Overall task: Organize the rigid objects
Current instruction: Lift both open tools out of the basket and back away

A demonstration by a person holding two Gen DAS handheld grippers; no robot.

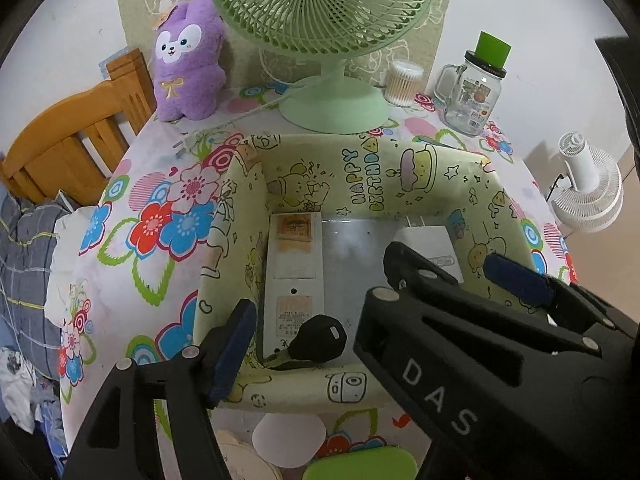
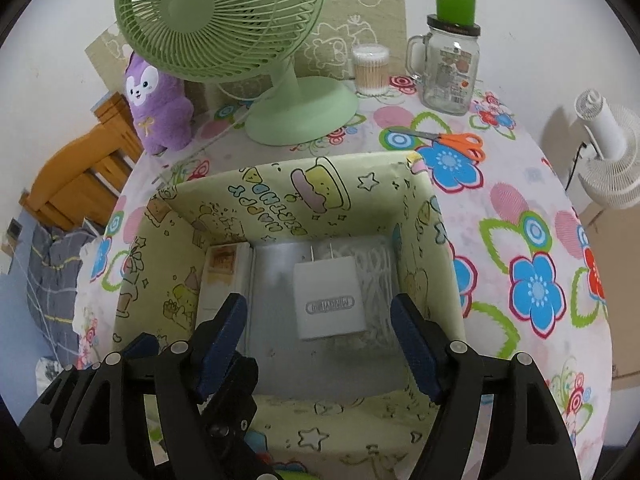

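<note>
The left gripper (image 1: 362,316) has its fingers spread wide over the pale green birthday-print cardboard box (image 1: 404,168), empty. A black car key (image 1: 320,338) lies inside at 6 o'clock, its blade hidden. The right gripper (image 2: 320,340), likewise spread, hovers above the white plug-in charger (image 2: 329,296) at 3 o'clock, touching nothing.

A plain white wall (image 2: 520,20) backs the surface (image 2: 520,208), which wears a flowered cloth. A wooden headboard (image 1: 68,140) stands at the left beside grey checked bedding (image 1: 24,248). A white fan (image 2: 608,152) stands on the floor at the right.
</note>
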